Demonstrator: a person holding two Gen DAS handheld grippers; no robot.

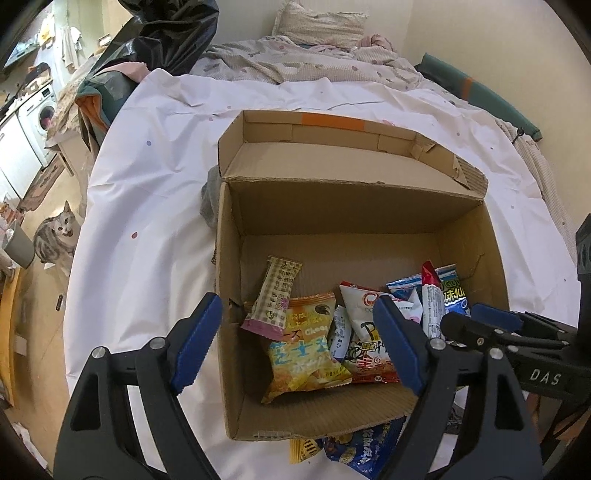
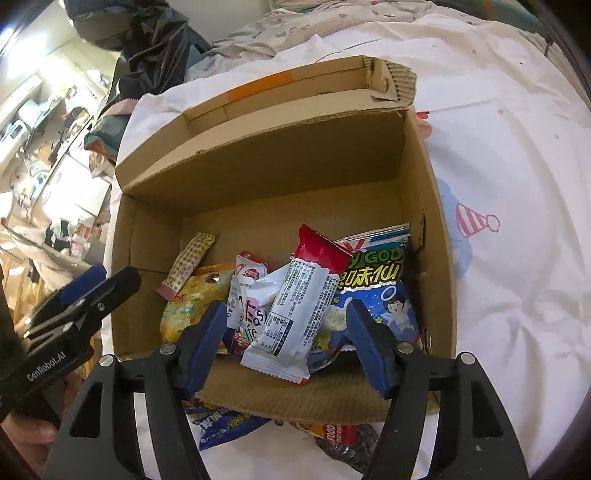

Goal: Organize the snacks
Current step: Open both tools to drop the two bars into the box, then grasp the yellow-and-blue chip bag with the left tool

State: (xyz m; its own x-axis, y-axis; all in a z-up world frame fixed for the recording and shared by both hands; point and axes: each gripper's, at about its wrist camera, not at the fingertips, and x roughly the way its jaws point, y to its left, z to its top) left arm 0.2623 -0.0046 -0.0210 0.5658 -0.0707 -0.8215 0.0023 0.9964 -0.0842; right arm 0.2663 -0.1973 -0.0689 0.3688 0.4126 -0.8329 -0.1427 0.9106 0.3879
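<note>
On a bed w/ a white sheet (image 1: 155, 177) sits an open cardboard box (image 1: 343, 218), flaps up, seen from above by both wrist cams. Left gripper (image 1: 299, 343) hangs over the box's near-left corner, blue pads wide apart, nothing between them but air; one pad is outside the left wall, the other above the snacks. Right gripper (image 2: 286, 343) hangs over the near edge of the box, jaws also spread wide and gripping nothing; a white wrapper w/ a red end (image 2: 299, 306) lies below, in the gap between its pads, leaning on other packs and not pinched. Inside the box, snacks pile toward the near side: a yellow-orange cheese chip bag (image 1: 306, 354) at left-center, a slim beige plaid bar w/ pink end (image 1: 275, 299) tilted against the left side and overlapping the chip bag, a white-and-red pack (image 1: 364, 332) beside it, and a blue bag w/ a cartoon angel (image 2: 380, 291) against the right wall. Far half of the box floor is bare cardboard. Outside, just in front of the near wall, more snacks lie on the sheet: a blue bag (image 1: 364, 446) partly under the box edge, and a dark pack w/ red label (image 2: 347, 439). Off the bed at left, a grey tabby cat (image 1: 59, 232) sits on the wood floor looking up. A rumpled quilt (image 1: 295, 62) and pillow (image 1: 317, 24) lie at the far end of the bed.
</note>
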